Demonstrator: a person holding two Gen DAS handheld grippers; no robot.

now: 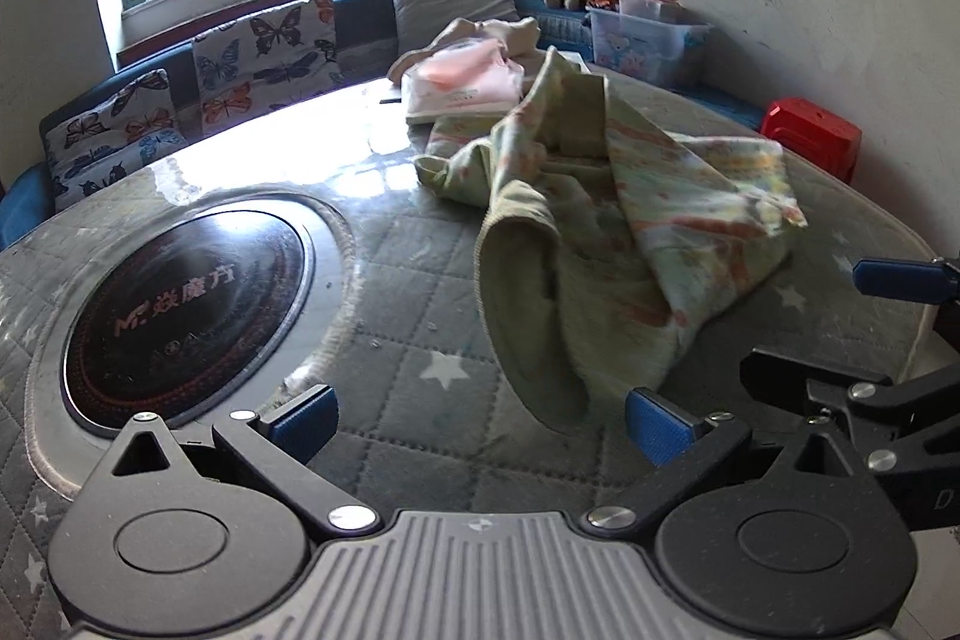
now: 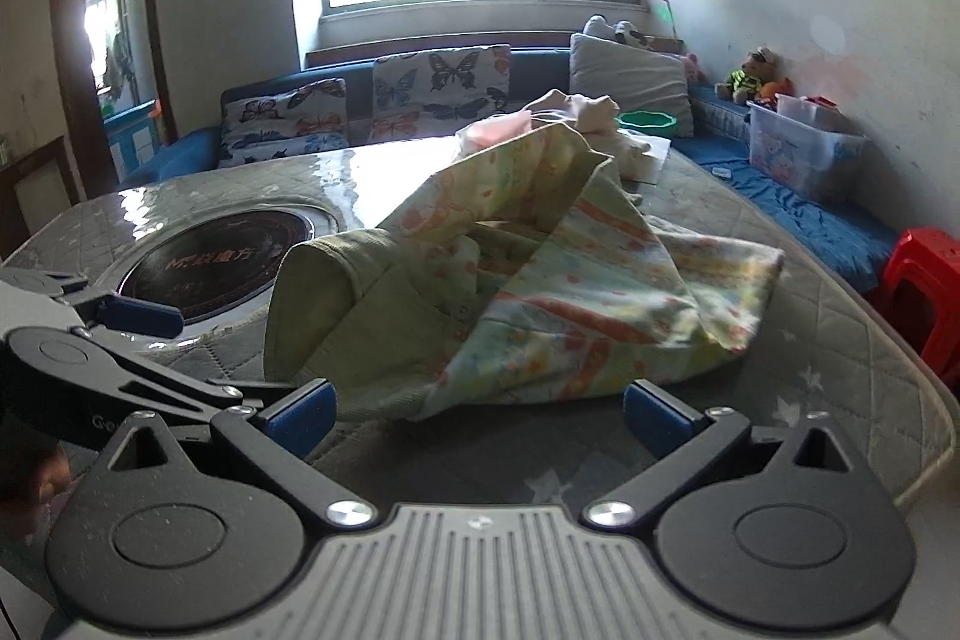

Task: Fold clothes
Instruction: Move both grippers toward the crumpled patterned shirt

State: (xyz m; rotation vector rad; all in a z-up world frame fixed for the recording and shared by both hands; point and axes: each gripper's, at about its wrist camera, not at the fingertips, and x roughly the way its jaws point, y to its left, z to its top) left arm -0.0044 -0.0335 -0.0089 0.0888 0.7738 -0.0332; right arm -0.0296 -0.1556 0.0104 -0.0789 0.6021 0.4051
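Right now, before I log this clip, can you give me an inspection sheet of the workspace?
Surface: quilted table cover with stars; round cooktop set in it.
Job's things: green garment crumpled mid-table, unfolded.
Clutter: pink clothes pile at far edge.
Grippers: left claw open, empty; right claw open, empty, near the garment's edge.
Cables: nothing seen.
Surroundings: window, butterfly cushions, storage box, teddy, red stool.

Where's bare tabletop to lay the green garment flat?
Free: the quilted cover between the round cooktop and the green patterned garment, and the near strip before the open left claw and open right claw. Crowded: far side, where a pink clothes pile sits behind the garment.
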